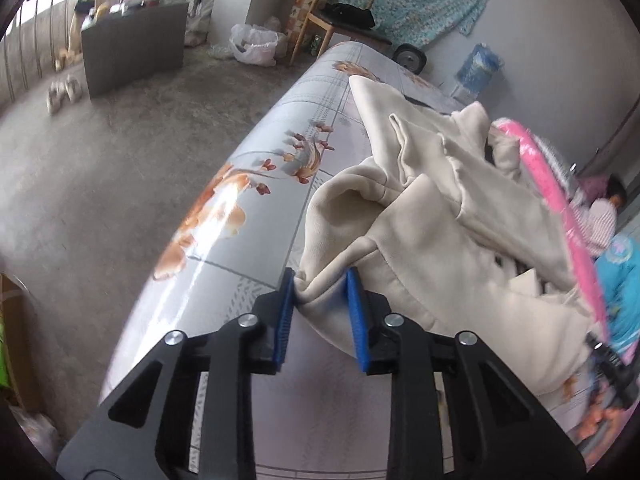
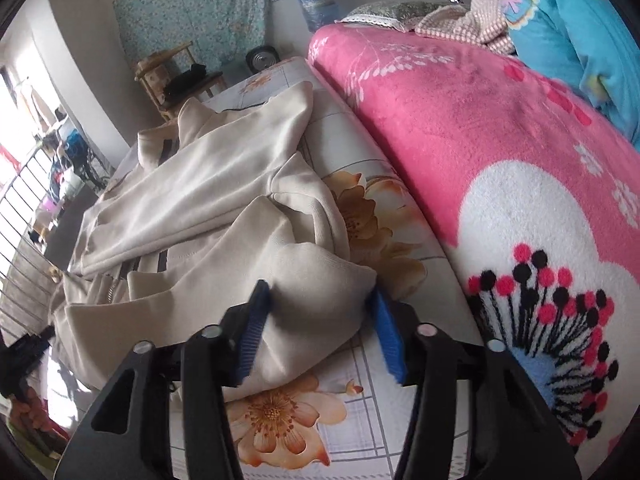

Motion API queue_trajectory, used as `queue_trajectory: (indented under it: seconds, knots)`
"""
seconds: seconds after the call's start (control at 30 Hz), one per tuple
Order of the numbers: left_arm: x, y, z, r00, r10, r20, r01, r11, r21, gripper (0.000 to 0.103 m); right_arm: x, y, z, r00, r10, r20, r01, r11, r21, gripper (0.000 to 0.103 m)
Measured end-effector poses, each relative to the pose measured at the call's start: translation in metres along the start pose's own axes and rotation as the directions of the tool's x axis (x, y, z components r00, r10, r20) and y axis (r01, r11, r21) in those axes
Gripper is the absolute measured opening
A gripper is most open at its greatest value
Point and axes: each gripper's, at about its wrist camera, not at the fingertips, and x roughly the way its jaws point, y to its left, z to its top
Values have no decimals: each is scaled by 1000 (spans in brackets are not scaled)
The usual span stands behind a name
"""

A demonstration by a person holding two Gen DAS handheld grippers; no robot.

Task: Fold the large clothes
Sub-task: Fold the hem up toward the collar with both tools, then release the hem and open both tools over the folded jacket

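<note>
The cream jacket lies crumpled on the flower-printed bed sheet. My left gripper pinches a fold at its edge, jaws narrow. My right gripper straddles a bulky cuff, pads against both sides. A pink blanket lies beside it, a wooden chair stands on the grey floor beyond. The jacket's underside is hidden.
</note>
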Motion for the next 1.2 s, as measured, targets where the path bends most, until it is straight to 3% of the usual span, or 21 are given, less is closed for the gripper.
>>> queue_trajectory:
  seconds: [0.03,0.13,0.23,0.4,0.47,0.5,0.53,0.57,0.63,0.7,0.8,0.87,0.93,1.0,1.03,1.07,1.2]
  knots:
    - [-5,-10,-1,999,45,21,-46,997,55,14,-4,1,2,1000,-2,11,2,1000,-8,22]
    - [-33,-27,-4,989,94,112,-108,985,133,11,-28,2,5,997,18,81,-17,1000,-8,14]
    - [-67,-27,-3,989,46,138,-64,989,132,11,-57,3,4,992,29,120,-27,999,-19,12]
    - [-103,-3,-16,998,-35,61,31,997,72,11,-83,-12,-13,995,63,78,-63,998,7,11]
    - [-96,18,-32,999,-48,3,48,999,14,11,-77,-24,-23,997,81,9,-81,996,27,15]
    - [-86,29,-39,997,-53,-48,52,999,-13,13,-72,-30,-27,997,73,-20,-73,997,36,21]
    - [-78,40,-45,995,-51,-85,47,998,-45,16,-68,-35,-31,998,51,-42,-50,998,44,31]
    - [-73,51,-51,994,-27,-106,19,996,-84,16,-67,-41,-35,998,13,-54,-10,998,54,33]
    - [-78,71,-52,996,19,-93,-31,991,-128,14,-73,-51,-36,999,11,-42,-7,996,86,42]
    - [-97,81,-47,999,40,-21,-43,990,-136,15,-88,-55,-33,1000,2,15,-3,995,102,47]
    - [-115,64,-33,997,48,52,-46,998,-51,16,-106,-41,-23,995,-27,97,22,998,51,49]
    - [-110,35,-23,999,-17,47,16,1000,26,22,-108,-19,-15,993,21,115,-19,1000,-20,52]
    - [-96,-2,-18,995,-102,5,101,991,87,37,-101,10,-11,992,102,76,-93,989,-111,66]
    - [-70,-42,-21,981,-164,-106,179,972,152,48,-82,45,-17,981,195,-24,-195,959,-208,73]
    - [-53,-69,-25,974,-152,-169,188,958,219,48,-72,62,-22,972,223,-72,-234,942,-242,73]
    - [-46,-86,-37,976,-124,-177,170,947,274,48,-60,81,-29,959,250,-130,-277,923,-267,73]
    - [-23,-126,-61,994,4,-108,43,900,434,43,-30,131,-52,924,284,-256,-357,880,-312,73]
